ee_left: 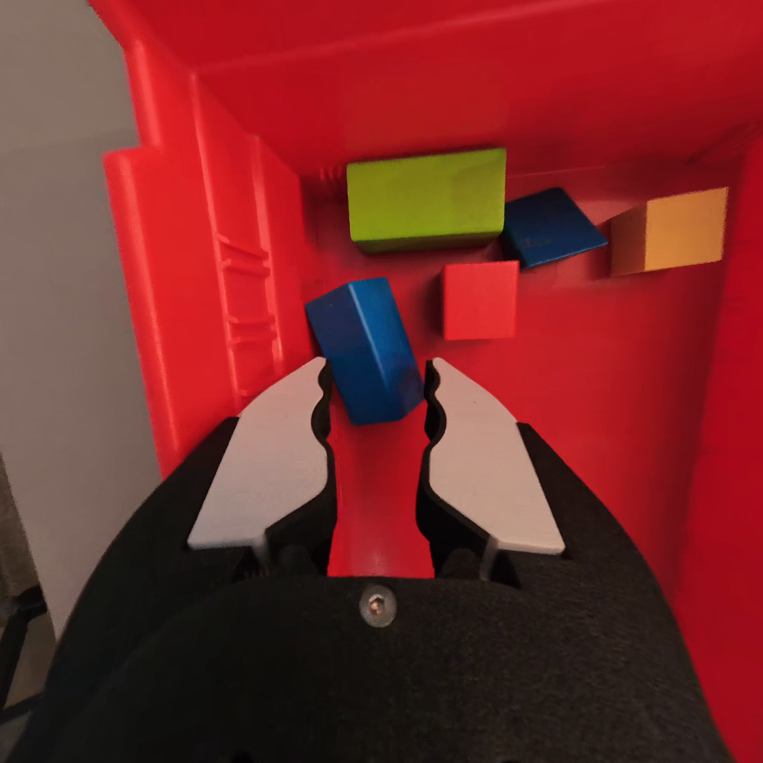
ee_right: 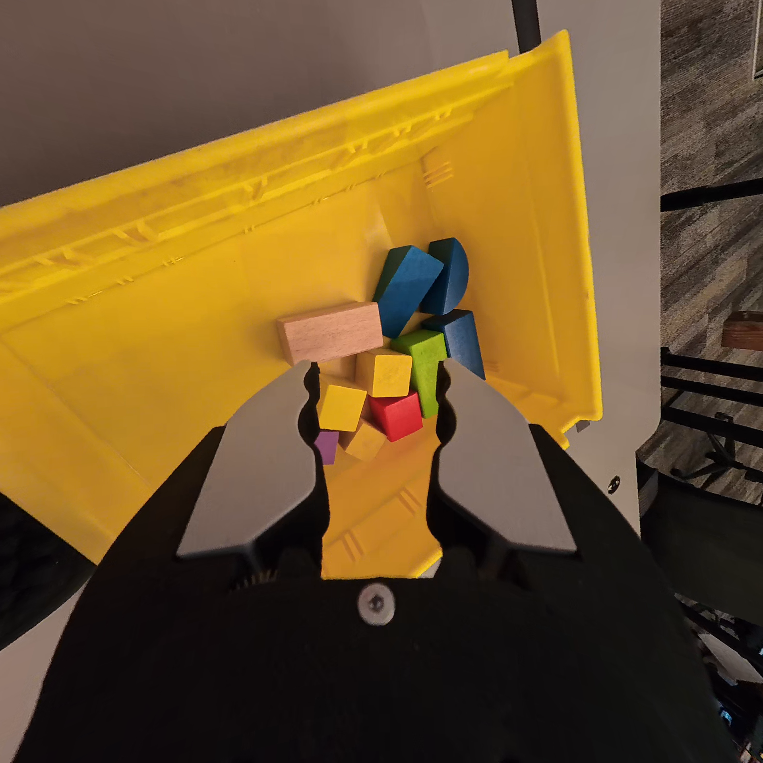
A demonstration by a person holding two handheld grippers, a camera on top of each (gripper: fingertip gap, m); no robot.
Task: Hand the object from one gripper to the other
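Blue block between open left jaws

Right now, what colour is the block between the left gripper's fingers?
Blue block, clearest in the left wrist view.

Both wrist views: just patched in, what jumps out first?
Two bright bins. In the left wrist view, the red bin fills the frame, and the open left gripper straddles the near end of a blue block; a lime-green block lies beyond. In the right wrist view, the open right gripper hangs over a heap of mixed blocks in the yellow bin.
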